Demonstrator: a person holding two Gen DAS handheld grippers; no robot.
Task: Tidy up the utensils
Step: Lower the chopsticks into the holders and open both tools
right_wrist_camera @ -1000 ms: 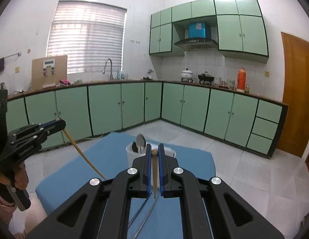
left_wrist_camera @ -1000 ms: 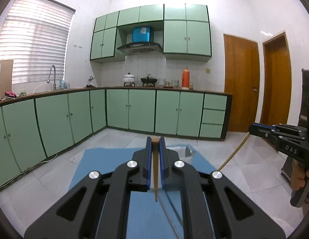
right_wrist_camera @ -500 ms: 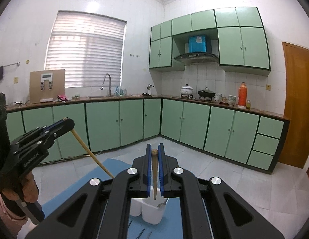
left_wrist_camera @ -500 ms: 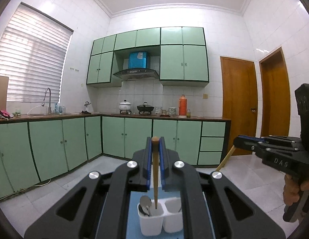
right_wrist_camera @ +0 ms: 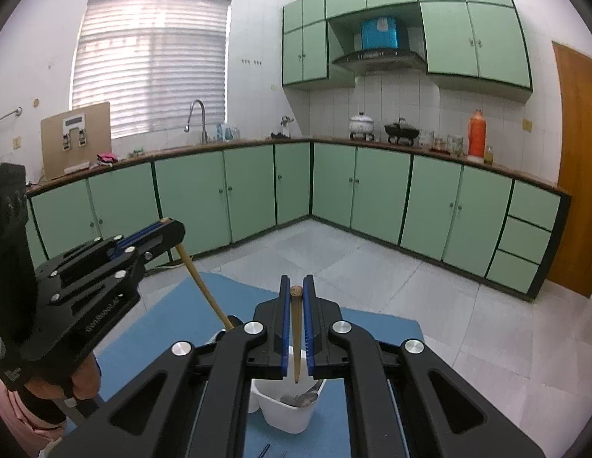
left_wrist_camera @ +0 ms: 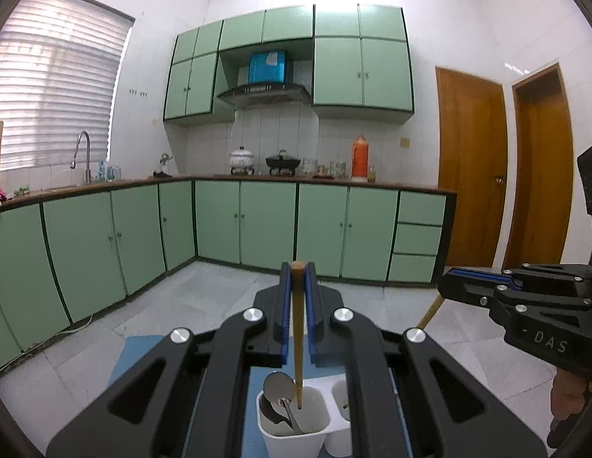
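Left gripper point(left_wrist_camera: 297, 297): its blue-lined fingers point(left_wrist_camera: 283, 313) are clenched on a wooden chopstick point(left_wrist_camera: 297, 328), which hangs point-down between them.
Left chopstick tip: inside or just above the mouth of the white holder point(left_wrist_camera: 296, 423); which of the two I cannot tell.
Right gripper point(right_wrist_camera: 294, 305): fingers point(right_wrist_camera: 283, 324) clenched on a second wooden chopstick point(right_wrist_camera: 295, 339), also point-down, its tip at the rim of the holder's nearer cup.
White holder: two cups joined side by side, standing on the blue tabletop point(right_wrist_camera: 364, 328) towards its near edge.
Holder contents: a metal spoon point(left_wrist_camera: 277, 389) leans bowl-up in the left cup as the left camera sees it; the right camera shows another metal spoon bowl point(right_wrist_camera: 301, 399) low in its nearer cup.
Grippers to each other: apart, one on each side of the holder, each chopstick slanting in towards it.
Hands: the person's left hand point(right_wrist_camera: 57, 385) grips the left gripper's handle, with a pink sleeve point(right_wrist_camera: 13, 412) beneath it; part of the right hand point(left_wrist_camera: 566, 393) shows at the edge of the left view.
Surroundings: a kitchen of green cabinets point(left_wrist_camera: 265, 225) well behind, with pots point(left_wrist_camera: 282, 162) on its counter and two brown doors point(left_wrist_camera: 471, 168) to the right.
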